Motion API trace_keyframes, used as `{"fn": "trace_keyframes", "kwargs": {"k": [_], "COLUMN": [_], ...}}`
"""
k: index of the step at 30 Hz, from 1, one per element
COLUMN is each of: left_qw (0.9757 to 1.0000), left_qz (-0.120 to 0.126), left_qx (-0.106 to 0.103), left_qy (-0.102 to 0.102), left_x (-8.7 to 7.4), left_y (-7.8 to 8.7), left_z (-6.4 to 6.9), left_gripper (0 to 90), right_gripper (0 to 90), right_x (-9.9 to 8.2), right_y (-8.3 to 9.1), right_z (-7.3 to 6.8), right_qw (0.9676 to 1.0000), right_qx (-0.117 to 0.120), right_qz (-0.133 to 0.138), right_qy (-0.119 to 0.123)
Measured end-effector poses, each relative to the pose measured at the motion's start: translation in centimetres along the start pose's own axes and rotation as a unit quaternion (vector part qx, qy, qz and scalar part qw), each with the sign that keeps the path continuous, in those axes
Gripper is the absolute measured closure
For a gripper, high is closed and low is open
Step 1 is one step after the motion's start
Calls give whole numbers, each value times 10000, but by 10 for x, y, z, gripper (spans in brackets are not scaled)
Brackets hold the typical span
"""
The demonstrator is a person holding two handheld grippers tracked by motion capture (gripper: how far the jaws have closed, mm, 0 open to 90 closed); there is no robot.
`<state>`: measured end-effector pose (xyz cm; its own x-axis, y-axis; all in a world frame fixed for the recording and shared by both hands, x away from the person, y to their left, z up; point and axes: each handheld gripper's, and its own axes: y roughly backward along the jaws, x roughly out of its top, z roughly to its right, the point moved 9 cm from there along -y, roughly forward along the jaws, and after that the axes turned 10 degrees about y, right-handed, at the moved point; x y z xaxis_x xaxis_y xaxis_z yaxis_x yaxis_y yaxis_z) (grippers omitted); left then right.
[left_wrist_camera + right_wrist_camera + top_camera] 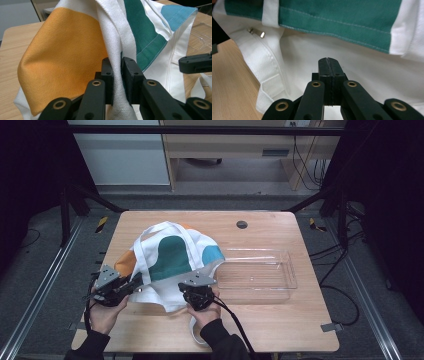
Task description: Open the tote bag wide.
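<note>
A white cloth tote bag with orange, green and blue patches lies on the left half of the wooden table. My left gripper is at the bag's near left edge. In the left gripper view it is shut on a white strap that runs up between its jaws beside the orange patch. My right gripper rests at the bag's near edge. Its jaws are pressed together with nothing between them, over white fabric below a green band.
A clear plastic tray stands right of the bag, close to the right gripper. A second white strap trails toward the front edge by the right wrist. A metal zipper pull shows on the bag. A dark round cap sits at the table's back.
</note>
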<state>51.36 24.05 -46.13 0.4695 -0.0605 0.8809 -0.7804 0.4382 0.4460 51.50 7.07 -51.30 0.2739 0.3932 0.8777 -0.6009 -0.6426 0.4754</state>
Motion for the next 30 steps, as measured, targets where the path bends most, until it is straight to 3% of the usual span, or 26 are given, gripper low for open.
{"fn": "trace_keyframes", "kwargs": {"k": [12, 30], "left_qw": [9999, 9995], "left_qz": [111, 304], "left_qx": [-29, -94], "left_qy": [-26, -22], "left_x": [4, 15], "left_y": [2, 6], "left_z": [1, 3], "left_gripper": [795, 835], "right_gripper": [900, 900], "right_x": [-17, -35], "right_y": [-21, -37], "right_z": [-6, -11], "right_qw": [9985, 9941], "right_qx": [-32, -30], "right_qz": [-542, -1060], "right_qy": [86, 215]}}
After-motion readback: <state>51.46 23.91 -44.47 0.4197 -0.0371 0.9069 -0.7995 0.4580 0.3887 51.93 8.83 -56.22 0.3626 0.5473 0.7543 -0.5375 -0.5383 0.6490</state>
